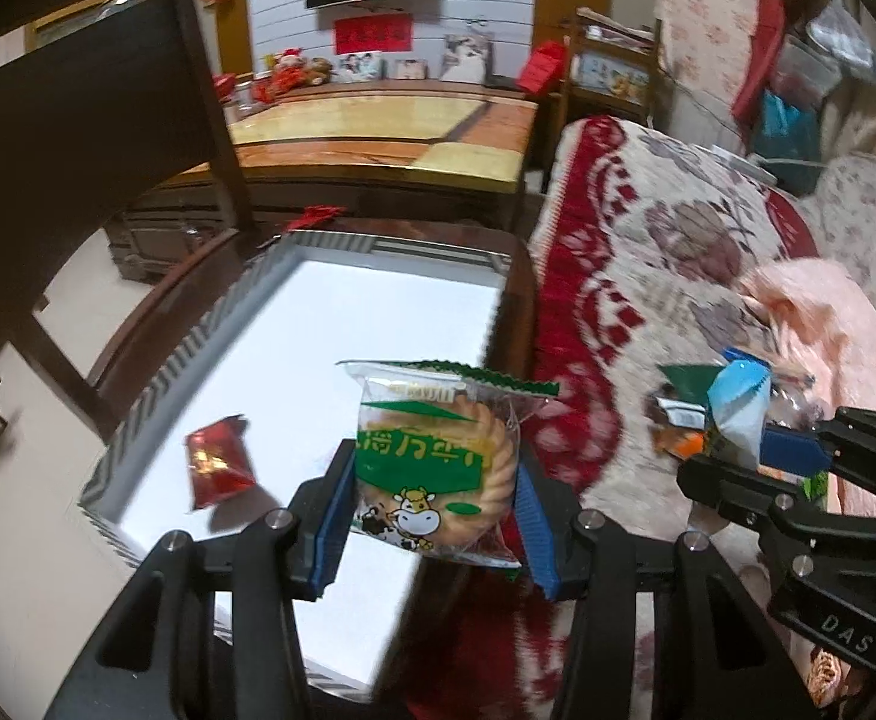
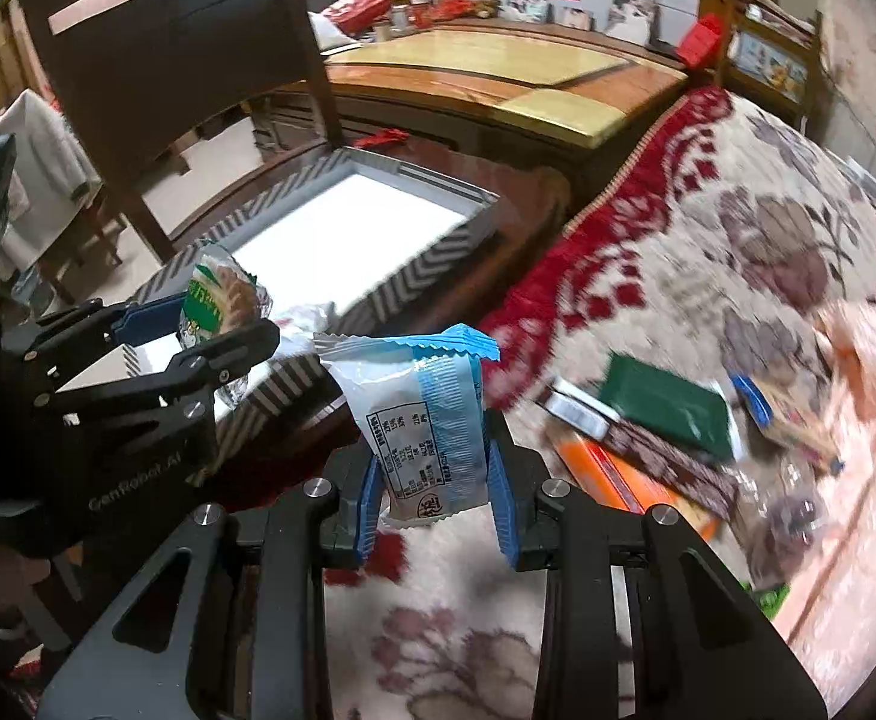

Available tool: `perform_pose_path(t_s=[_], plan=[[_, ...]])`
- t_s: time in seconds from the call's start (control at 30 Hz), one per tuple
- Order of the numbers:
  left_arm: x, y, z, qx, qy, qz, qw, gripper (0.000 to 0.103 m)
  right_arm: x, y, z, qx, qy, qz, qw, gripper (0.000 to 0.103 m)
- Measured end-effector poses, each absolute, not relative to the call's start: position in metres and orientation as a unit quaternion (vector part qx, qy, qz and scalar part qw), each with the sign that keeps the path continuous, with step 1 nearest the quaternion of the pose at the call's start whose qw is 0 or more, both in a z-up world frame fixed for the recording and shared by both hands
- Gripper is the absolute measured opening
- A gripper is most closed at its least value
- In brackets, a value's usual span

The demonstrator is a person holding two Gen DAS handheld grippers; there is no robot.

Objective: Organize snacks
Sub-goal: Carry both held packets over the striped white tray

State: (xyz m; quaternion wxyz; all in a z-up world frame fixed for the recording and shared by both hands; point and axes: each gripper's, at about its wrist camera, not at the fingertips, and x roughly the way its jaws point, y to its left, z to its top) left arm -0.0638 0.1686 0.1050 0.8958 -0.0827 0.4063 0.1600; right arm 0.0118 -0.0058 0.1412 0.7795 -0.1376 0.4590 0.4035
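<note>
Green cookie packet [image 1: 435, 468] clamped in left tool [image 1: 432, 516], blue-white packet [image 2: 423, 426] in right tool [image 2: 435, 504], snack pile [image 2: 666, 438] blurred.

Tray [image 1: 156, 360] sat on a chair seat [image 1: 516, 276] left of the blanket-covered sofa [image 1: 648, 252], one small packet [image 1: 219, 461] lay inside the tray, a heap of snacks [image 2: 666, 426] lay on the sofa to the right, a low table [image 1: 390, 144] stood behind

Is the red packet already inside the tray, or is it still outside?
Inside. In the left wrist view the red packet lies on the white floor of the tray, within its striped walls.
</note>
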Motion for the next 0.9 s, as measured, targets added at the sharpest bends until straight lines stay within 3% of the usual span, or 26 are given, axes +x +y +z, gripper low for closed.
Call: perform_pose_path(t_s=[0.9], plan=[[-0.077,0.242,0.076,-0.152,0.437,0.224,0.858,0.052,0.001,0.094,0.139,-0.171,0.452,0.474,0.736,0.029]])
